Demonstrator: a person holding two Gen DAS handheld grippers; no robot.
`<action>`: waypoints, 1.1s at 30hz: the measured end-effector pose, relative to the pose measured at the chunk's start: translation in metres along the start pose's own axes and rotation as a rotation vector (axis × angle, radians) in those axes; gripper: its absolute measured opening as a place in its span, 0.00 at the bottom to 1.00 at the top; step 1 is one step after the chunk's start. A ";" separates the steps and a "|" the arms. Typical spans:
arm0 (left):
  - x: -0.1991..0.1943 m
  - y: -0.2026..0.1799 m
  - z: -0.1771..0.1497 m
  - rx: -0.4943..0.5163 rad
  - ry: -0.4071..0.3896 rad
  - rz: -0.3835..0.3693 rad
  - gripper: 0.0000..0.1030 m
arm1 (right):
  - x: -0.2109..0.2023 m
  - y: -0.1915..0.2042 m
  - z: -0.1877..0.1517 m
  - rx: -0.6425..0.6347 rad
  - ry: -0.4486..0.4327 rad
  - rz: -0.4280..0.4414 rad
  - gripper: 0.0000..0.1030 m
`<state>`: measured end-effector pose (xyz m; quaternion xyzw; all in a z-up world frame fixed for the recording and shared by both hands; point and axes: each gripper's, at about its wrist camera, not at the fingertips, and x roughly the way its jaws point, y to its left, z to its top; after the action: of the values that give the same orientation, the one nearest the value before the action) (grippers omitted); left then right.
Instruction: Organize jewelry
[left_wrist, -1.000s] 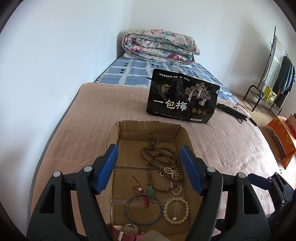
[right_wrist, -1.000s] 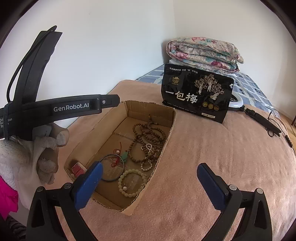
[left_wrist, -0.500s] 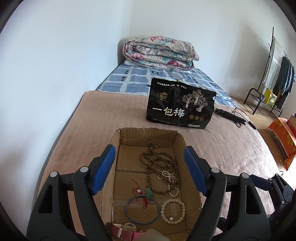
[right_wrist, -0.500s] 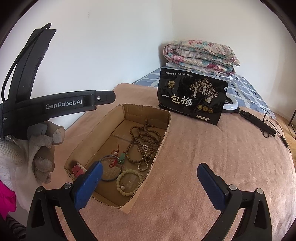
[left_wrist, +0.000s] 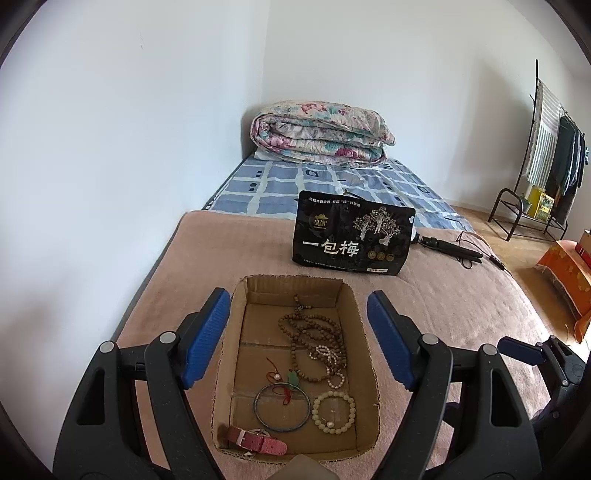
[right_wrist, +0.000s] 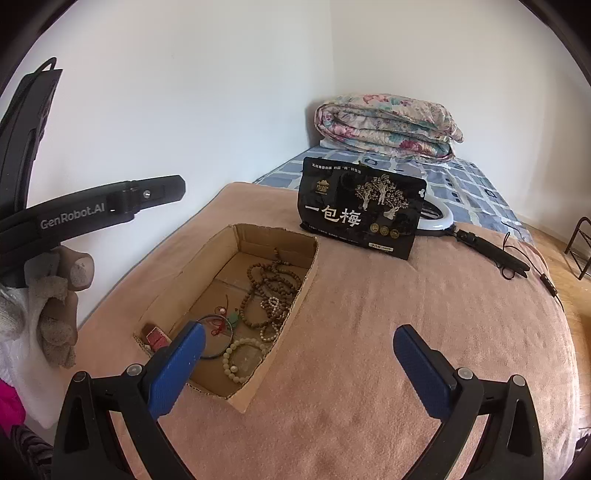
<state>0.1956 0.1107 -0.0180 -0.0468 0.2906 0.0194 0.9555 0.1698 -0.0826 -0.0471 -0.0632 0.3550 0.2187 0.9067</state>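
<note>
Left wrist view is showing the pink blanket (left_wrist: 461, 306) giving wide room around the cardboard box (left_wrist: 295, 284), where beads, bangle (left_wrist: 282, 407) and watch are lying; both left gripper (left_wrist: 297, 339) and right gripper (right_wrist: 299, 369) are hanging spread apart, empty. I judge nothing is picked yet; reaching in means clearing the box walls.

Beads (left_wrist: 312, 341), bangle (left_wrist: 282, 407), pink watch (left_wrist: 255, 445) in cardboard box (left_wrist: 364, 363).

A brown cardboard box (left_wrist: 236, 328) held a red watch strap (left_wrist: 255, 445), a blue-grey bangle (left_wrist: 282, 407) and cream beads (left_wrist: 333, 406); the quilt (left_wrist: 319, 132) was floral, the blanket (left_wrist: 461, 306) pink.
</note>
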 end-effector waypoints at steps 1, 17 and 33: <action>-0.004 -0.001 0.000 0.000 -0.001 0.004 0.77 | -0.003 -0.001 -0.001 -0.002 -0.001 -0.003 1.00; -0.061 -0.024 -0.032 0.018 0.007 0.026 0.86 | -0.039 -0.025 -0.014 0.027 -0.023 -0.041 1.00; -0.074 -0.034 -0.044 0.056 -0.028 0.033 0.92 | -0.044 -0.039 -0.021 0.047 -0.038 -0.073 1.00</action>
<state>0.1117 0.0715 -0.0101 -0.0149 0.2782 0.0278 0.9600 0.1449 -0.1385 -0.0343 -0.0506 0.3402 0.1782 0.9219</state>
